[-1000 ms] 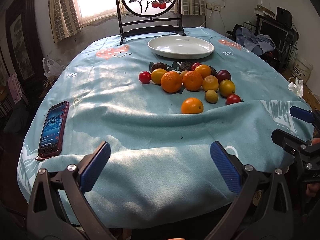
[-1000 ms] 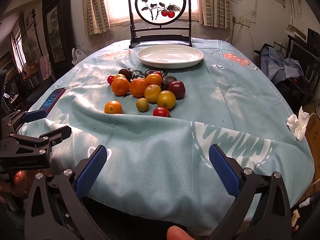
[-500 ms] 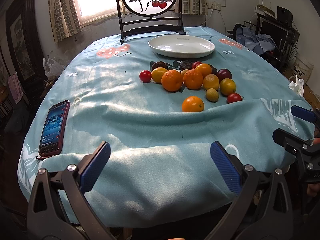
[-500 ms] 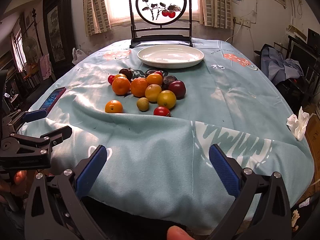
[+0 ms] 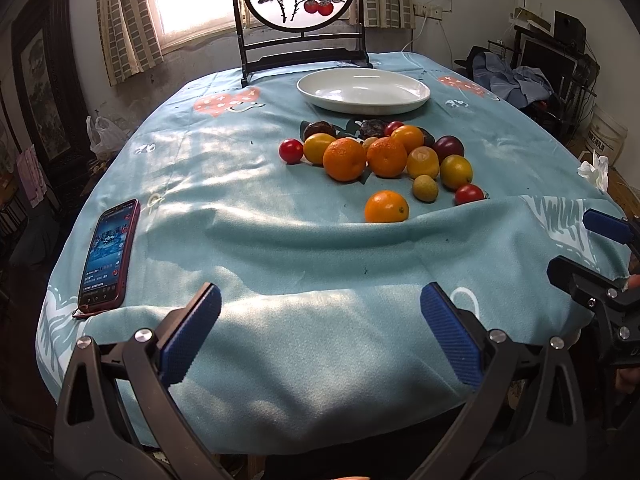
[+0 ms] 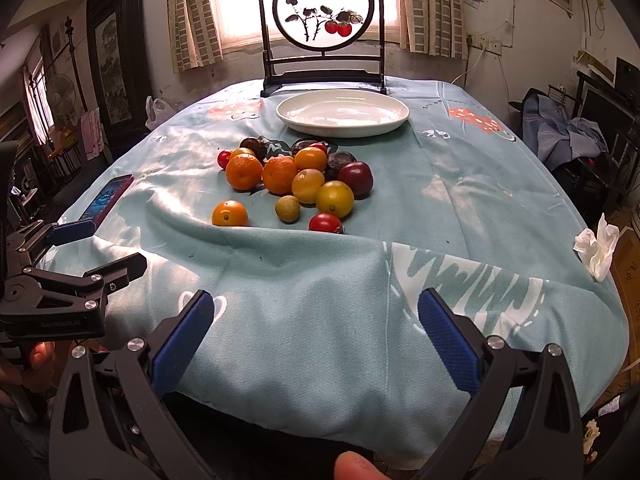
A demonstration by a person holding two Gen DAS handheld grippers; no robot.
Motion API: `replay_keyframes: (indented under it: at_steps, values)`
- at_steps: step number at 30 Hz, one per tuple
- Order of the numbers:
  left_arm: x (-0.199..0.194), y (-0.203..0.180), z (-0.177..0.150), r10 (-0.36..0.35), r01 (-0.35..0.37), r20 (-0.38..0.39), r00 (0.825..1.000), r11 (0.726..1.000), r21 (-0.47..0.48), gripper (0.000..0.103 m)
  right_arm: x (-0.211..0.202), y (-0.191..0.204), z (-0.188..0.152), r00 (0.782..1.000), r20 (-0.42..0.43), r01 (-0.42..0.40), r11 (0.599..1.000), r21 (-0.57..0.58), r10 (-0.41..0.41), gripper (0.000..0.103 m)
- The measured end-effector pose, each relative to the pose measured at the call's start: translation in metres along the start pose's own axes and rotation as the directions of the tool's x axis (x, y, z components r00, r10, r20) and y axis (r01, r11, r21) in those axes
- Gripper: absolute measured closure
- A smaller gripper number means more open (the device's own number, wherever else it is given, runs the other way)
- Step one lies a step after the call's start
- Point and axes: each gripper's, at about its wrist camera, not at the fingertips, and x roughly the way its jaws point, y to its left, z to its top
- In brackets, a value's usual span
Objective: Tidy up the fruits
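A pile of fruit [image 5: 384, 156] lies mid-table on the blue cloth: oranges, yellow plums, dark plums and red tomatoes; it also shows in the right wrist view [image 6: 296, 180]. One small orange [image 5: 386, 207] lies apart at the near side, beside a red tomato [image 5: 469, 194]. A white oval plate [image 5: 363, 91] stands empty behind the pile, also in the right wrist view [image 6: 342, 113]. My left gripper [image 5: 320, 332] is open and empty over the near table edge. My right gripper [image 6: 316, 328] is open and empty, beside it on the right.
A phone in a red case [image 5: 107, 254] lies at the near left of the table. A round painted screen on a dark stand [image 5: 300, 12] stands behind the plate. A crumpled tissue [image 6: 598, 246] lies at the right edge. The cloth is folded into a ridge [image 5: 304, 236] before the fruit.
Both grippers have edged slightly forward toward the table. Nothing on the table has moved.
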Motion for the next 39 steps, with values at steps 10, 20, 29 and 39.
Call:
replay_keyframes:
  at_steps: [10,20,29,39]
  values:
    - [0.000,0.000,0.000,0.000,0.000,0.001,1.000,1.000,0.000,0.002,-0.003,0.003,0.000,1.000,0.009,-0.008,1.000,-0.001,0.008,0.001]
    - [0.003,-0.002,-0.007,-0.009,0.009,-0.015,1.000,1.000,0.005,0.002,-0.006,0.007,0.003,0.996,0.042,-0.075,0.997,-0.016,0.075,0.001]
    - [0.017,0.007,-0.008,-0.068,0.068,-0.031,0.997,0.997,-0.020,0.002,-0.001,0.005,0.004,0.980,0.126,-0.161,0.986,0.037,0.156,0.001]
    - [0.029,0.048,0.004,-0.142,0.142,0.013,0.990,0.981,-0.132,0.002,0.055,-0.015,0.044,0.993,0.031,-0.114,0.989,0.096,0.112,0.029]
